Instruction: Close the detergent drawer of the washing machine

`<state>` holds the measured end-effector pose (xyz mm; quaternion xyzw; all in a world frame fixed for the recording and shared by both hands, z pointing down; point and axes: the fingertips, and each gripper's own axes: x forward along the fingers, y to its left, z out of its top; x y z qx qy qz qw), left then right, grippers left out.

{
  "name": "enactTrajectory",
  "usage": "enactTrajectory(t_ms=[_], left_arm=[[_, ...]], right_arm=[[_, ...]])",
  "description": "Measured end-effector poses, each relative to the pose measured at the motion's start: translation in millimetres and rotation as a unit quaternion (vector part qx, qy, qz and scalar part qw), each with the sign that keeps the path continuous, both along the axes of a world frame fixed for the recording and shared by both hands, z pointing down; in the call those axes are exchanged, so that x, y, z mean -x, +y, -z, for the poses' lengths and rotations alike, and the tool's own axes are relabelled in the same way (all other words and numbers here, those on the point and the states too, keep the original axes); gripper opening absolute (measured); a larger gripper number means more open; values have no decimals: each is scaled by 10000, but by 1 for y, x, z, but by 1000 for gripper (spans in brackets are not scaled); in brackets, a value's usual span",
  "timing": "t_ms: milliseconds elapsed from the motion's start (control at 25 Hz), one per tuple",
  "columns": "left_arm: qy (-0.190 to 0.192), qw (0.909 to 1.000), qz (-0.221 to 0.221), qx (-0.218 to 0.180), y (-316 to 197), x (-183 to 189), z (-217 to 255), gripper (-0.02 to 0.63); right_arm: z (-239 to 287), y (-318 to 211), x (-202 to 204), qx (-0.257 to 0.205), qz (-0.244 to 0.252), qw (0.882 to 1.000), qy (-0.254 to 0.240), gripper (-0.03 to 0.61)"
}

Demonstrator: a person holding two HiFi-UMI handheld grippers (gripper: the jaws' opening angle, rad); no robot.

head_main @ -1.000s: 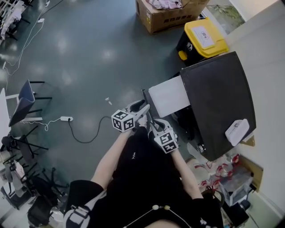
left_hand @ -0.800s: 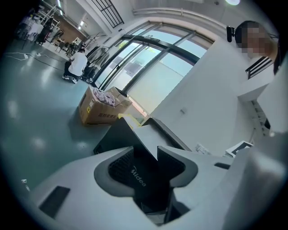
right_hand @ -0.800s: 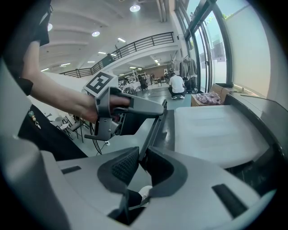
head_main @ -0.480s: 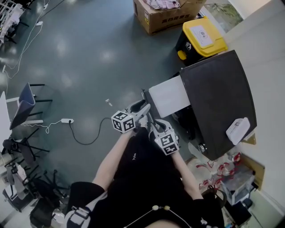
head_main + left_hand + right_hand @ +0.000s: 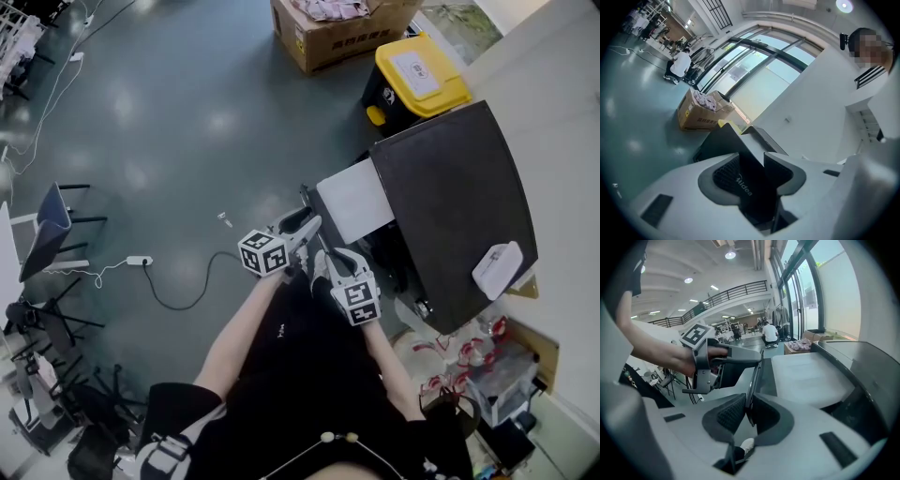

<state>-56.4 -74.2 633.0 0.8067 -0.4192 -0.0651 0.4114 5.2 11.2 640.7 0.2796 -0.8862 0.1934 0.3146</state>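
1. The detergent drawer (image 5: 354, 200) stands pulled well out of the washing machine (image 5: 455, 202), reaching left in the head view. Its dark front panel (image 5: 307, 204) forms the left end, just ahead of the person. I judge that no closing has been done yet.
2. The left gripper (image 5: 757, 161) is clamped on that panel. The branded dark face fills the gap, and both pads (image 5: 723, 174) bear on it.
3. The right gripper (image 5: 751, 404) takes the same panel edge-on, nearer the person. Its jaws have just been closing, and the thin edge sits between the pads, which look pressed against it.
4. Skew is the main risk. With two holds on one panel, an uneven push could twist the drawer in its guides, so it jams partway.
5. Slipping is the next risk. The right hold bites only a thin edge, so a push along the panel's face could slide the pads off it.
6. Trapping is a risk at the end of travel. Both sets of jaws wrap the panel, so as it meets the machine's face the inner jaws could be caught behind it. That would leave the drawer ajar.
7. A downward-angled push could lever the long drawer instead of sliding it.
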Motion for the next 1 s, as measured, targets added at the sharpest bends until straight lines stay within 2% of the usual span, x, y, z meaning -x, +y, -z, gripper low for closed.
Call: enactTrajectory(t_ms=[560, 1000], left_arm=[[130, 9997, -216, 58, -15, -20, 3, 152], [-16, 9983, -582, 87, -29, -37, 3, 161]], right_arm=[[7, -18, -23, -143, -585, 9982, 57, 44], [7, -35, -39, -224, -954, 9951, 152, 42]])
